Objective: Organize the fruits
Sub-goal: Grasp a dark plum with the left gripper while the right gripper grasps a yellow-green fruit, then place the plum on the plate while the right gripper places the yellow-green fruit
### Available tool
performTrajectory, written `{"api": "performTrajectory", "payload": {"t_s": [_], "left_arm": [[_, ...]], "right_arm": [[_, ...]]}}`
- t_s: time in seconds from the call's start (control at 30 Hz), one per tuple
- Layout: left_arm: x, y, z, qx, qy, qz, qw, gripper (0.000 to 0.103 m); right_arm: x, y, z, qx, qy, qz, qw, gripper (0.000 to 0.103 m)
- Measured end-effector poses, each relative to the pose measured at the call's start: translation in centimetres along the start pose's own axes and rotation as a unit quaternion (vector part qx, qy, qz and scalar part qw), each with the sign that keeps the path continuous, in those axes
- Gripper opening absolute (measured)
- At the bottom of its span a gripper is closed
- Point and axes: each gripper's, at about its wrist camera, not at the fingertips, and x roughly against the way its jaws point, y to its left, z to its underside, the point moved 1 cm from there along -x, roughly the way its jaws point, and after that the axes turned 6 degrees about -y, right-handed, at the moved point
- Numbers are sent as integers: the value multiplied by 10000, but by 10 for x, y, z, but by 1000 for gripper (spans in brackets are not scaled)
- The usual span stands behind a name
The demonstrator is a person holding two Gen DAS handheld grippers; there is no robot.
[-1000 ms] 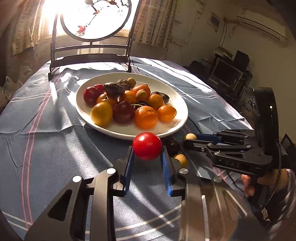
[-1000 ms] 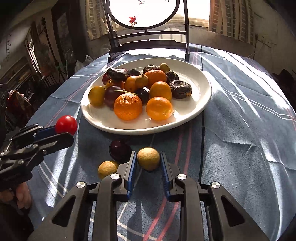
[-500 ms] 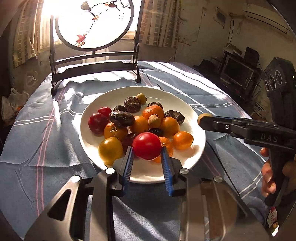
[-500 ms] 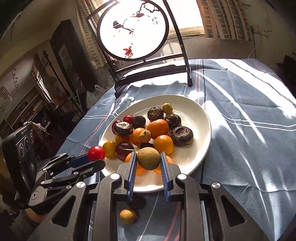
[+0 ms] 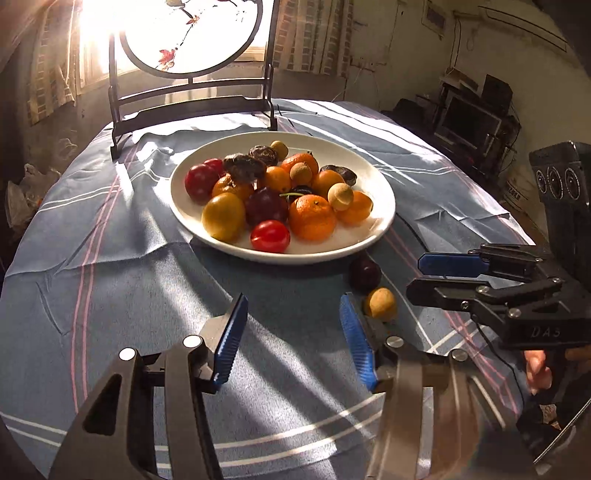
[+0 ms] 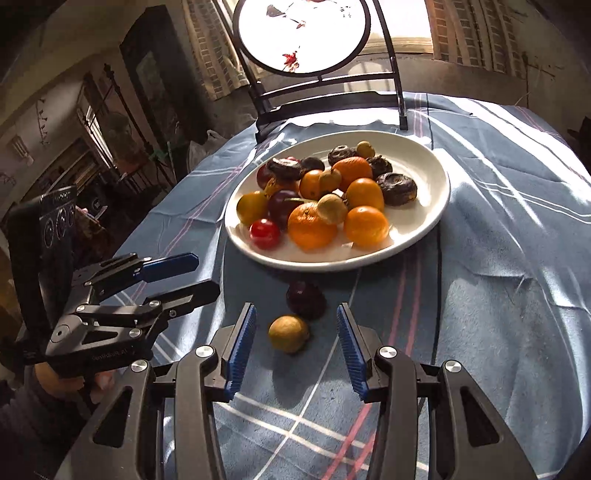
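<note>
Looks like somebody's lived-in home: round tabletop (image 5: 110, 280) under a blue striped cloth, decorative round screen (image 5: 192, 33) at 12 o'clock against a sunny curtained window (image 6: 476, 29), old TV (image 5: 467, 118) and clutter at 2 o'clock, dark cabinet (image 6: 155, 74) at 10.

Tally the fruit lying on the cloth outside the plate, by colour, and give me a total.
Dark purple fruit: 1
Tan-yellow fruit: 1
Total off the plate: 2
</note>
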Motion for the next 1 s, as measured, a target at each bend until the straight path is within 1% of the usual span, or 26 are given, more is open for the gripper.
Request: {"api": "performTrajectory", "payload": {"t_s": [0.07,0.13,0.17,0.23,0.3,0.33,0.43,0.6,0.67,0.77,0.8,0.87,0.9,0.93,1.0], "left_arm": [[-1,-2,10,-38,118,-61,9999,51],[0,-3,17,-114,169,-171,9996,51],[1,-3,18,-110,188,-168,9996,51],[2,0,19,-85,222,-173,9996,53],[0,-1,19,-116,260,-176,9994,55],[0,-2,18,-143,274,-193,9993,55],[-6,-12,15,-246,297,-148,9991,55],[-25,-45,0,-479,311,43,9984,55],[-39,-57,-7,-511,378,64,9980,55],[-59,-67,-16,-472,451,-33,9979,55],[-63,-67,-19,-397,460,-30,9981,54],[-69,-67,-23,-309,477,-52,9984,37],[-72,-67,-23,-286,544,-23,9981,31],[-74,-66,-22,-266,607,22,9978,28],[-71,-65,-22,-258,549,45,9982,28]], "right_arm": [[-12,8,5,134,128,75,9998,45],[-25,10,5,125,264,124,9995,45],[-31,10,4,82,350,161,9992,45],[-32,9,1,0,272,125,9996,45],[-32,4,1,-143,275,90,9995,33],[-31,-2,2,-282,265,1,9993,28],[-15,-13,6,-461,36,3,9989,28],[37,-47,16,-802,-745,19,9940,28],[48,-66,22,-1040,-886,29,9906,28],[54,-85,29,-1361,-915,-101,9864,28],[55,-86,29,-1367,-928,-176,9861,28],[56,-83,30,-1282,-942,-270,9869,28],[56,-81,30,-1223,-939,-287,9876,28],[56,-79,30,-1174,-947,-305,9881,28],[57,-77,30,-1134,-979,-351,9881,28]]}}
